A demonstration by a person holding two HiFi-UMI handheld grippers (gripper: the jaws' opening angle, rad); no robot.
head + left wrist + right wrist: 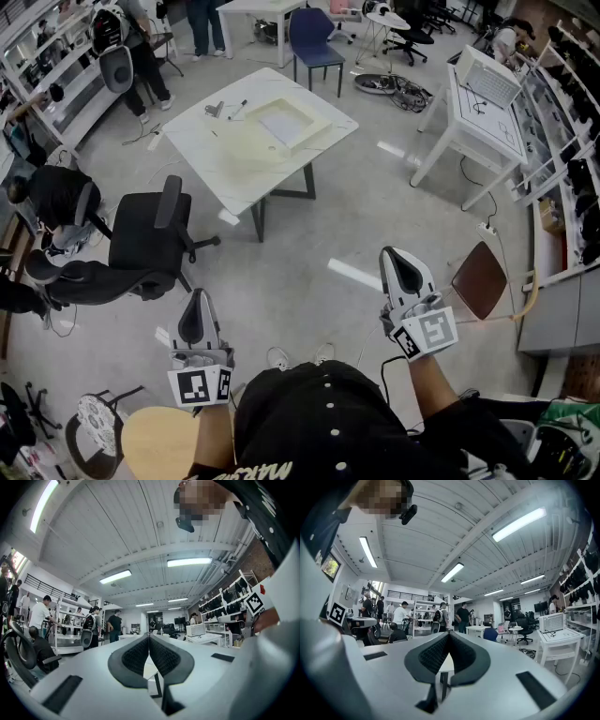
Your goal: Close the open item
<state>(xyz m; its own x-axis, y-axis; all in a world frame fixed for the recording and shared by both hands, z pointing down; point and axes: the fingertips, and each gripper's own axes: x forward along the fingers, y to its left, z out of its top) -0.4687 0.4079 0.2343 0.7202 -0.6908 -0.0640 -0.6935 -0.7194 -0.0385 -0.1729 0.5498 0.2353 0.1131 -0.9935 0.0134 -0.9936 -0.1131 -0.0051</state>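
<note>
Bright, even light from ceiling tubes (518, 524) above the right tool (449, 634) — pale glare streaks on the floor (392, 150) ahead of it; fisheye bending, dark corners.

Black office chair (141, 234) stands near white table (202, 145).

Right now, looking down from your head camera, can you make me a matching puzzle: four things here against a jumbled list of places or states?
1 blue chair
2 black office chair
3 brown chair
4 left tool

A shut, holding nothing
B just right of the right tool
C beyond the white table
D left of the white table

Pairs: 1-C, 2-D, 3-B, 4-A.
</note>
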